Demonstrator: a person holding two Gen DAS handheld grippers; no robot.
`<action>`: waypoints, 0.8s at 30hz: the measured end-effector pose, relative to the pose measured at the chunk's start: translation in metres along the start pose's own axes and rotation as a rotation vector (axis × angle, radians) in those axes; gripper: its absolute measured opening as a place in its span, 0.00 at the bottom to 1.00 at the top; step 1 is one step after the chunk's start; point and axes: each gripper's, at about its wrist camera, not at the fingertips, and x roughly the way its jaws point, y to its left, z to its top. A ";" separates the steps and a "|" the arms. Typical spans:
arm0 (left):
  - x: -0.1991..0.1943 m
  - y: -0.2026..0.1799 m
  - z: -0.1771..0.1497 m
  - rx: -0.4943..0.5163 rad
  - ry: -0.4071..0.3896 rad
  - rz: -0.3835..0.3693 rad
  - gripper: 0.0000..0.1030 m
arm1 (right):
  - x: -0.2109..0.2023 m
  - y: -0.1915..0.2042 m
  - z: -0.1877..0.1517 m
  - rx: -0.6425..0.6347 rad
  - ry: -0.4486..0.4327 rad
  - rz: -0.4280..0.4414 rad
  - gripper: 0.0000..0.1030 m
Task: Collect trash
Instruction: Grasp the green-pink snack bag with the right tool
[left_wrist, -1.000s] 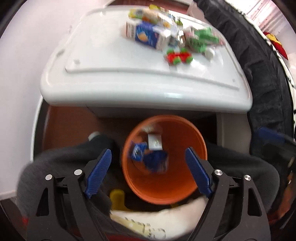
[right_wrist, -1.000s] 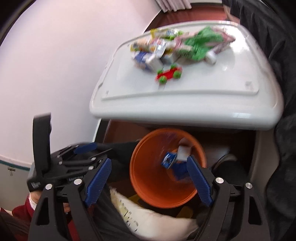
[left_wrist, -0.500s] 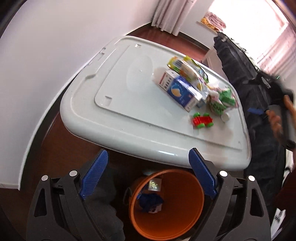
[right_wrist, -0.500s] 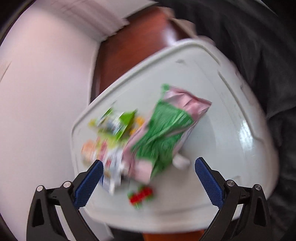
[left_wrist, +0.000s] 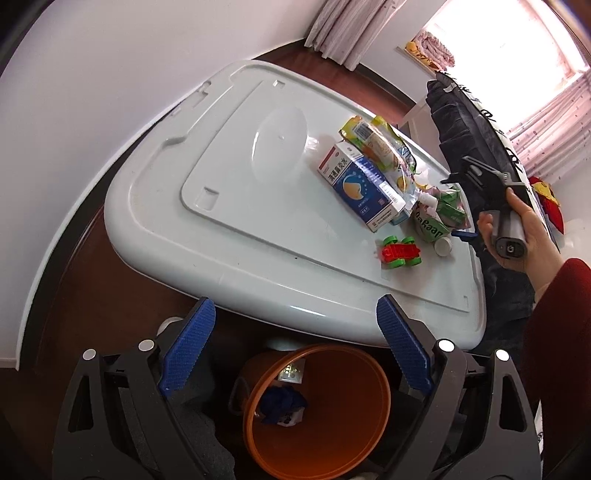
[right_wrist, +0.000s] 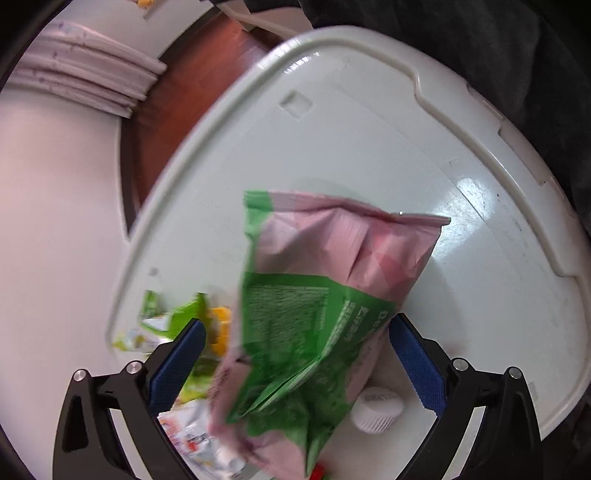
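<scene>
The crumpled green-and-pink plastic snack bag (right_wrist: 317, 314) lies on the pale grey plastic lid surface (right_wrist: 388, 147), in the litter cluster toward its right side as the left wrist view shows it. Beside it are a blue-and-white cardboard box (left_wrist: 360, 184), a yellow-green foil pouch (left_wrist: 376, 142), a small white bottle cap (right_wrist: 376, 408) and a red-and-green toy car (left_wrist: 400, 252).

The right hand-held gripper (right_wrist: 295, 365) is poised over the bag, its jaws having just been opening and now spread wide. The bag's lower part lies between the blue pads; no pad presses on it. The left hand-held gripper (left_wrist: 295, 350) is likewise wide, its jaws having just been opening, with nothing between them. It hangs above the round orange plastic bin (left_wrist: 317, 406), which stands below the near edge of the surface and already holds blue and white scraps.

Assessment: the step in hand is the approach to the next piece of trash, the bag. The next move calls for lowering onto the bag and closing on its crumpled body, clear of the cap.

The surface is otherwise bare on its left half. It stands on a dark red-brown floor (left_wrist: 110, 295) beside a white wall (left_wrist: 92, 92). Pale curtains (left_wrist: 351, 29) and a bright window lie on the far side.
</scene>
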 end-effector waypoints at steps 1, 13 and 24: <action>0.001 0.000 0.000 -0.001 0.003 -0.001 0.84 | 0.006 0.000 -0.001 -0.006 0.009 -0.016 0.90; 0.005 0.000 -0.002 0.000 0.004 0.007 0.84 | 0.008 -0.028 -0.005 0.042 -0.038 0.106 0.48; -0.001 -0.008 -0.006 0.019 -0.021 0.015 0.84 | -0.056 -0.034 -0.022 -0.034 -0.159 0.165 0.46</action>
